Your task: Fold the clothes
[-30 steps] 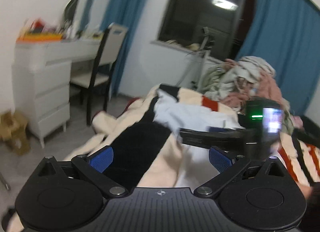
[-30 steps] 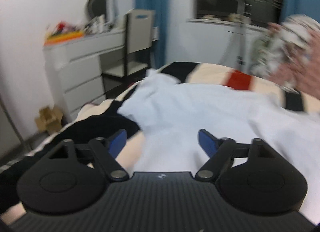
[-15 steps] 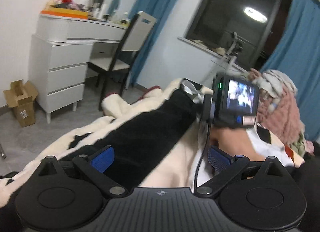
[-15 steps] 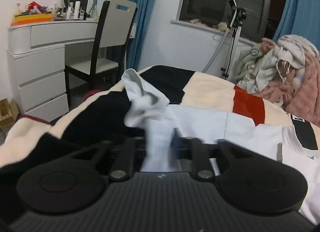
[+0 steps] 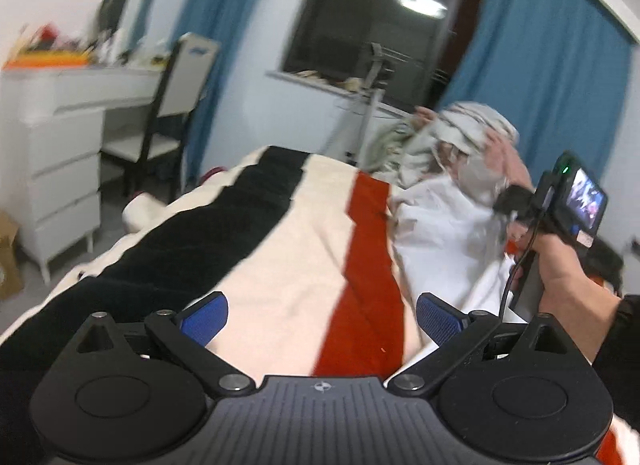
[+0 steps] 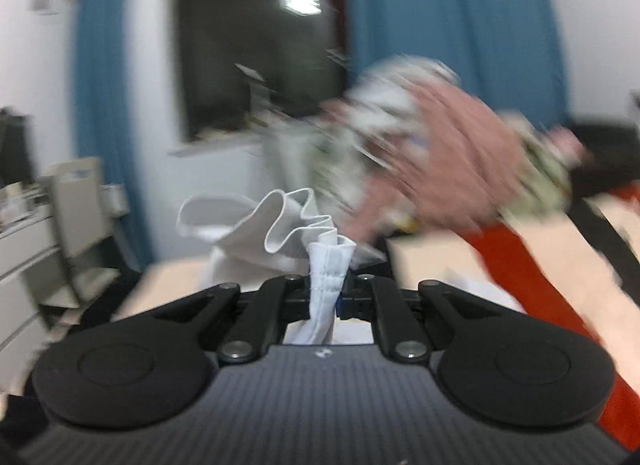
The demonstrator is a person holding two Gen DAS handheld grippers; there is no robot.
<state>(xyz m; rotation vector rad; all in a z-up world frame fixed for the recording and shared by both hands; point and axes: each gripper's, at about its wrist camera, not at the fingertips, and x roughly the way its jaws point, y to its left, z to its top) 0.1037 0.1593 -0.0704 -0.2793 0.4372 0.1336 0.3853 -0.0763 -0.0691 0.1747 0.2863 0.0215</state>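
Left wrist view. Your left gripper (image 5: 318, 315) hangs wide over the blanket (image 5: 280, 249), blue pads (image 5: 204, 317) far apart, nothing between them. Blanket runs in bands: black at left, cream in the middle, a red stripe beside it. White garment (image 5: 444, 233) lies bunched on the blanket's right side, past the red stripe. Your right hand (image 5: 560, 269) shows at far right, wrapped round the handle of the right gripper (image 5: 516, 201); its small lit screen (image 5: 586, 205) faces this camera, and its front end is touching the garment. From here you cannot tell how its jaws stand. Behind the garment, a clothes pile (image 5: 452, 141). White dresser (image 5: 52, 145) and chair (image 5: 176, 105) at left; dark window (image 5: 372, 13) between blue curtains (image 5: 532, 65).

Right wrist view. Much blur in the background. Your right gripper (image 6: 324, 295) is clamped tight on a stitched fold of the garment (image 6: 326, 269); cloth rises between the jaws and ruffles out above and to the left of them. Garment here sits lifted off the blanket (image 6: 560, 265), whose cream and red bands show at right. Clothes pile (image 6: 432, 157) beyond, pink and pale, smeared. Chair (image 6: 76, 201) and dresser (image 6: 20, 265) at left edge; window (image 6: 256, 37) and curtains (image 6: 452, 5) behind.
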